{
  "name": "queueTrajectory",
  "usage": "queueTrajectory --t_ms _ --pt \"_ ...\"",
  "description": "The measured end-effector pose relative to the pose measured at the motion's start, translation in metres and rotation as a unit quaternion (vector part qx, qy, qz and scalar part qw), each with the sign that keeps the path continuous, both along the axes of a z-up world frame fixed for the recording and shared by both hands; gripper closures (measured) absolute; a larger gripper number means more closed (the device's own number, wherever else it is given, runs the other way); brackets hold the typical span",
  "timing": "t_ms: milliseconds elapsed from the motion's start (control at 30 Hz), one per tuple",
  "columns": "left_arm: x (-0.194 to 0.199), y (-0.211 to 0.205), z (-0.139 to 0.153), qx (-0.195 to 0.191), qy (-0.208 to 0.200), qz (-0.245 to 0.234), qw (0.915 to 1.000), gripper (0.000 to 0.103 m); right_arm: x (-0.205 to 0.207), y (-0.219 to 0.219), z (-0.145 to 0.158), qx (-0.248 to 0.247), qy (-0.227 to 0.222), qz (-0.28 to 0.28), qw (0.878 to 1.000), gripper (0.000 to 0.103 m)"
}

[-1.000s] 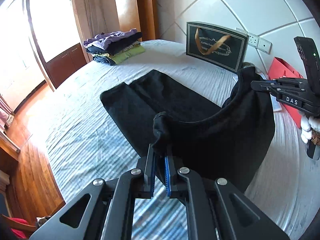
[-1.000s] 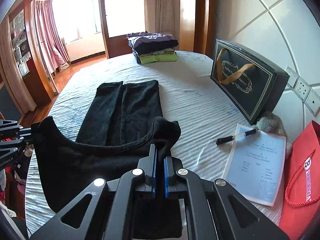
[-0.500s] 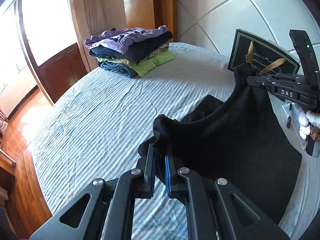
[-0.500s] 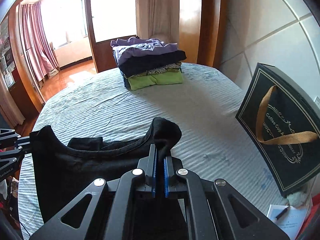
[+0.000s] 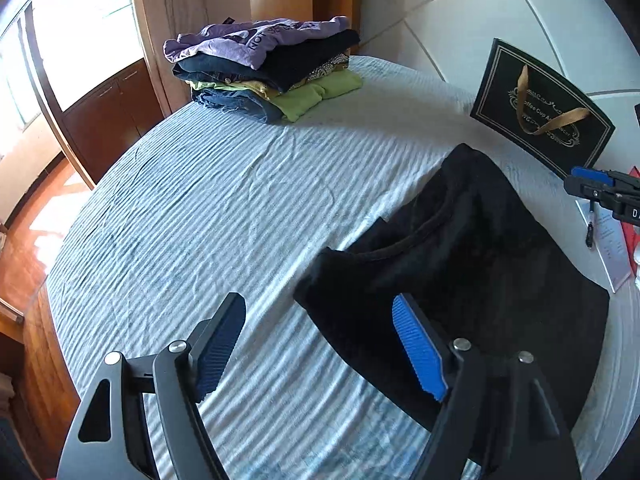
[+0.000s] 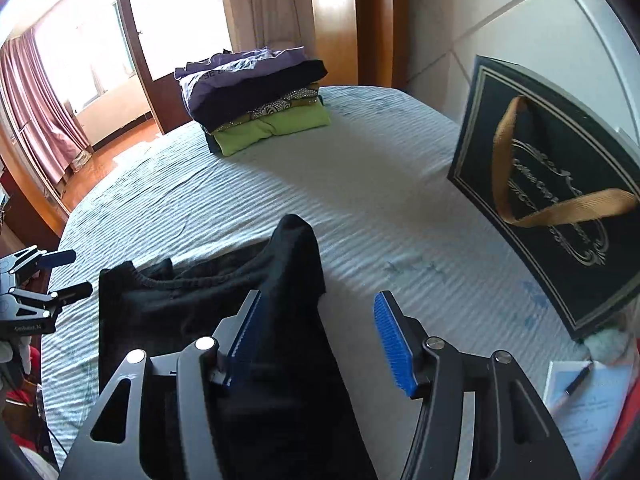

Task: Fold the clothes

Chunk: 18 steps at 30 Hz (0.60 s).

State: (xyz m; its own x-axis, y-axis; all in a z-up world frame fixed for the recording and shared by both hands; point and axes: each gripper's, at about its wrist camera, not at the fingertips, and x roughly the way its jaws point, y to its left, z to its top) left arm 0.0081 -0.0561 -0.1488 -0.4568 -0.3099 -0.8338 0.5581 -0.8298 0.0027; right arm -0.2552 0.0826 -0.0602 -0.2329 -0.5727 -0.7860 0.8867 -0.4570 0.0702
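Note:
A black garment [image 5: 472, 264] lies folded on the striped bed sheet [image 5: 240, 208], its collar edge facing the far side. My left gripper [image 5: 320, 320] is open and empty, hovering just over the garment's near left corner. My right gripper [image 6: 316, 320] is open; the garment [image 6: 200, 304] lies under it, one raised corner beside its left finger [image 6: 250, 320]. Each gripper shows in the other's view, the right one [image 5: 592, 184] at the edge and the left one [image 6: 60, 276] at the bed's left side.
A stack of folded clothes [image 5: 264, 72], purple on top, sits at the far end of the bed [image 6: 256, 100]. A black gift bag with a gold ribbon [image 6: 552, 200] leans on the wall at right. Paper and a pen [image 6: 576, 384] lie near a red bag.
Both grippers carried the garment's held edge forward over the rest, lowered it onto the bed and opened. The garment now lies folded and free of both.

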Motion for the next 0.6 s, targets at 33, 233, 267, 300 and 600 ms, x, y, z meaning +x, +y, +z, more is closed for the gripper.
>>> queueTrajectory --t_ms 33,233,267,300,600 --pt "0.002 0.012 0.004 0.005 0.003 -0.006 1.0 0.026 0.004 0.019 0.001 0.006 -0.001 -0.001 1.0 0.046" --pt "0.014 0.119 -0.009 0.041 -0.01 -0.042 0.9982 0.023 0.018 0.121 -0.025 0.038 -0.036 -0.01 0.999 0.046" --pt "0.017 0.137 -0.012 0.045 -0.014 -0.046 0.9978 0.023 0.019 0.133 -0.03 0.038 -0.042 -0.005 0.998 0.046" --pt "0.019 0.155 -0.016 0.048 -0.019 -0.05 0.9974 0.023 0.021 0.141 -0.035 0.037 -0.045 0.008 0.998 0.045" --pt "0.028 0.245 -0.049 0.036 -0.046 0.056 0.9967 0.022 0.032 0.179 -0.071 0.03 -0.046 0.134 0.989 0.045"
